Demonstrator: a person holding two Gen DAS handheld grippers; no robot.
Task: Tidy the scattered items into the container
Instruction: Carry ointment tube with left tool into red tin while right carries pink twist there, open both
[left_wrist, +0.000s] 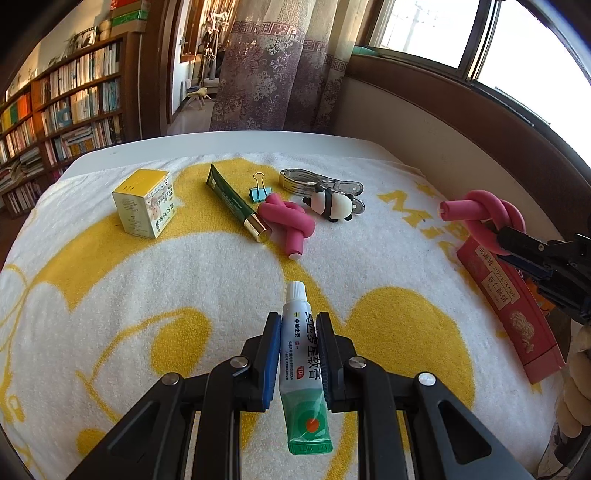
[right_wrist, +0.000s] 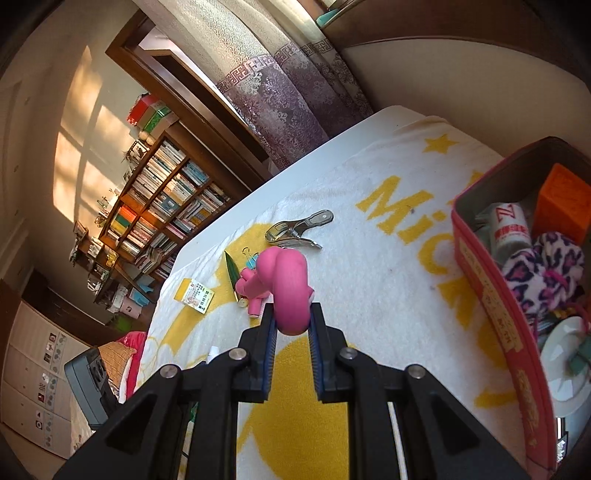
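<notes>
The right claw (right_wrist: 291, 321) grips a soft, light pink foam knot (right_wrist: 290, 288) by 1 loop, lifted near the tin (right_wrist: 491, 295). The left claw (left_wrist: 297, 347) pinches a squashy ointment tube (left_wrist: 301, 354) mid-body above the bench towel (left_wrist: 147, 295).

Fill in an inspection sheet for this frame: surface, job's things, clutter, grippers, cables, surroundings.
Surface: white and yellow towel over a white table.
Job's things: red tin, partly filled; on the towel a yellow box, green tube, binder clip, pink knot, panda, metal clamp.
Clutter: nothing seen.
Grippers: left gripper shut on an ointment tube; right gripper shut on a second pink knot, off the towel.
Cables: nothing seen.
Surroundings: bookshelf, curtain, window.
</notes>
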